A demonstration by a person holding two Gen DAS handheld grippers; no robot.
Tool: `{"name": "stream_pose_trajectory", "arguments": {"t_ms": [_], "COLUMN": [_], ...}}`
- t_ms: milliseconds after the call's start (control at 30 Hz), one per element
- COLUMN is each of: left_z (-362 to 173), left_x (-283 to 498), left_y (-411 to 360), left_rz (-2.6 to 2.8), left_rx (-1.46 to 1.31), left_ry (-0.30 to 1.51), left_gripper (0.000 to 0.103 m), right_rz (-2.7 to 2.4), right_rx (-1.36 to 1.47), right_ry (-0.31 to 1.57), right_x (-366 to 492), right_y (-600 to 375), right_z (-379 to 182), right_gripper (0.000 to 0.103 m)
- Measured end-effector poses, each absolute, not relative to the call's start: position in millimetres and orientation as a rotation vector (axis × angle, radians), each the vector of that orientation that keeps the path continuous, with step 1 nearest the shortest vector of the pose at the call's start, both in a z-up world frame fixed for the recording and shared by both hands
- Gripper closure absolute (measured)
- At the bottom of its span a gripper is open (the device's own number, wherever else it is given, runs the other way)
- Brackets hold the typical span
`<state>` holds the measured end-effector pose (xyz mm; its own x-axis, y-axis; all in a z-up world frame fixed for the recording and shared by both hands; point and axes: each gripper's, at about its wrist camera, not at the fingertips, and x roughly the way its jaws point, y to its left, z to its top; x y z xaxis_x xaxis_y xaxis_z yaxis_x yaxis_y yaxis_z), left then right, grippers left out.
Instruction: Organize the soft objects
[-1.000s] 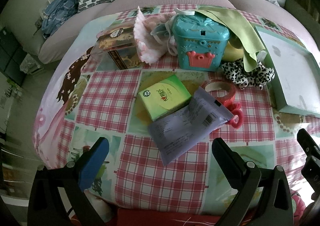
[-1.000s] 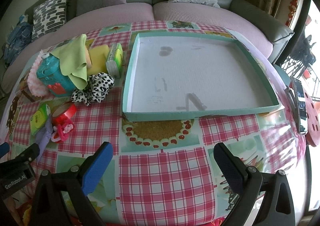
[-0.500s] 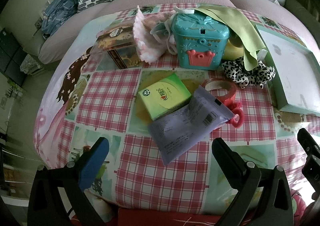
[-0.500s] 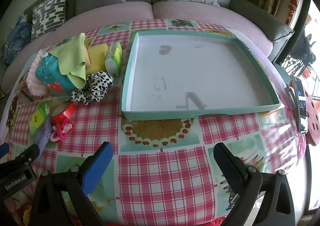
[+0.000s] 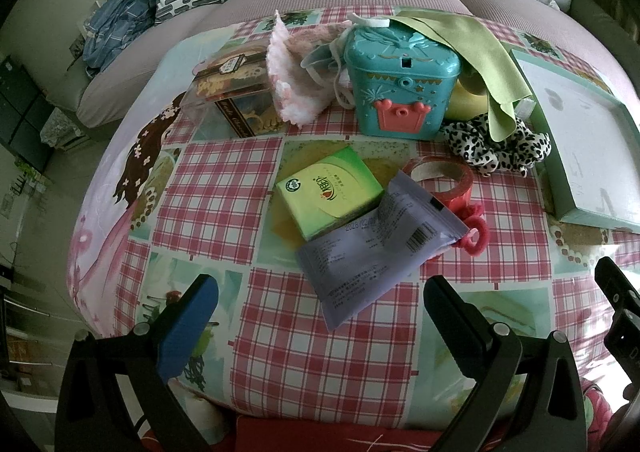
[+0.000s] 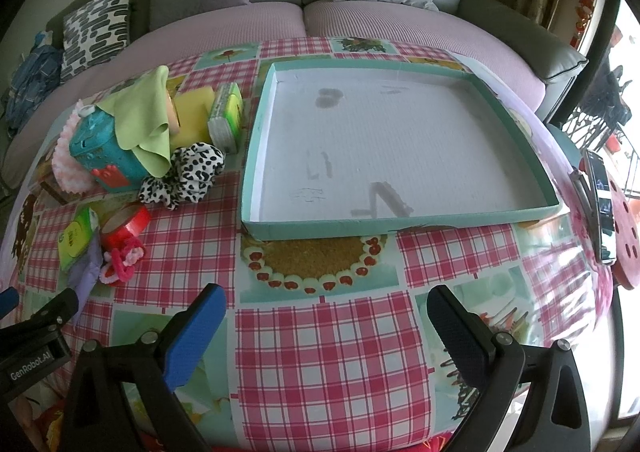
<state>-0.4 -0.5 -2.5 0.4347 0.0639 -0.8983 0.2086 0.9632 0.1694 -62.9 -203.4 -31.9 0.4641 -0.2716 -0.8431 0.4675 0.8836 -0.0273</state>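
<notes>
Nothing much differs from a second ago: both claws hover at the near edge of the worktop [image 6: 320, 352] as before, and every object keeps its place. Left claw [image 5: 320, 312] gapes wide, holding nothing; the purple packet [image 5: 376, 252] lies just beyond its fingertips, propped on the green tissue pack [image 5: 328, 196], with the red tape roll [image 5: 440, 180] and pink scrunchie [image 5: 474, 232] to the right. Farther off, the leopard scrunchie [image 5: 496, 144], green cloth [image 5: 472, 52] and fluffy pink cloth [image 5: 296, 92] crowd the teal box [image 5: 400, 80]. Right claw [image 6: 324, 320] is equally wide and bare, with the teal tray [image 6: 400, 224] straight ahead, well apart.
</notes>
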Motion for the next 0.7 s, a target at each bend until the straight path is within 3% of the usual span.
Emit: {"name": "stream_pose_trajectory", "arguments": {"t_ms": [700], "left_z": [-1.6], "left_x": [1.1], "left_y": [9.7], "left_rz": [-0.142], "left_rx": [0.197], "left_ry": [1.129], "left_gripper": [0.000], "right_rz": [-0.452], "right_rx": [0.234], "right_ry": [0.973], "right_x": [-66.7], "right_y": [-203.9], "right_z": [-29.6], "right_gripper": [0.001]}}
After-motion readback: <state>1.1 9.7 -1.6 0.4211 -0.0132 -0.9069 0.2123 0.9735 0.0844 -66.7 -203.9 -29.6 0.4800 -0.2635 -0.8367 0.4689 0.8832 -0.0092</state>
